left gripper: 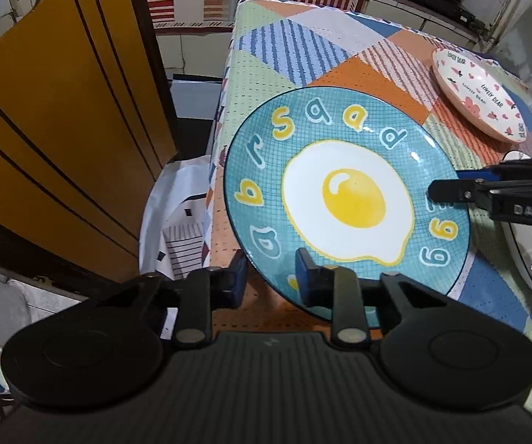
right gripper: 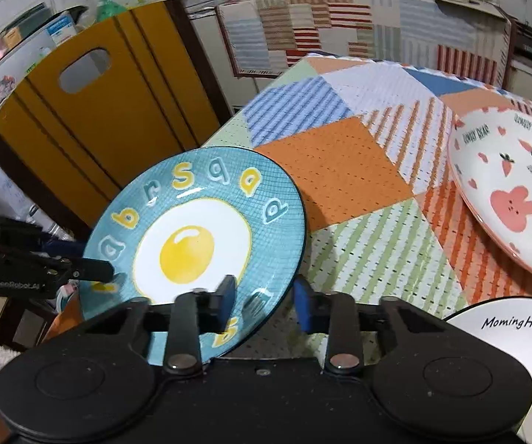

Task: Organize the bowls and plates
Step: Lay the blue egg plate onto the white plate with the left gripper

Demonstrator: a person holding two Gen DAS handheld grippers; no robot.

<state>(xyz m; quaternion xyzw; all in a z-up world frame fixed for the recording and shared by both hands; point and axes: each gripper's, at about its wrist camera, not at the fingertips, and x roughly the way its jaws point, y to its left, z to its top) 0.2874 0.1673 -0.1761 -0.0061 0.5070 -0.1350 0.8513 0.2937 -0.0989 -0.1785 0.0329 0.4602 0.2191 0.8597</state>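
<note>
A blue plate with a fried-egg print [left gripper: 347, 199] is held tilted above the table's left part; it also shows in the right wrist view [right gripper: 199, 244]. My left gripper [left gripper: 271, 277] straddles its near rim, one pad above and one below, closed on it. My right gripper [right gripper: 266, 305] straddles the opposite rim the same way; it shows in the left wrist view [left gripper: 447, 185] from the right. A white plate with pink bears [left gripper: 478, 92] lies on the table at the right, also in the right wrist view [right gripper: 510, 192].
A patchwork tablecloth [right gripper: 339, 170] covers the table. A white "Morning Honey" dish [right gripper: 506, 336] sits at the near right. A yellow wooden chair back [left gripper: 55, 118] stands left of the table. White bags [left gripper: 177, 222] lie beside the table's edge.
</note>
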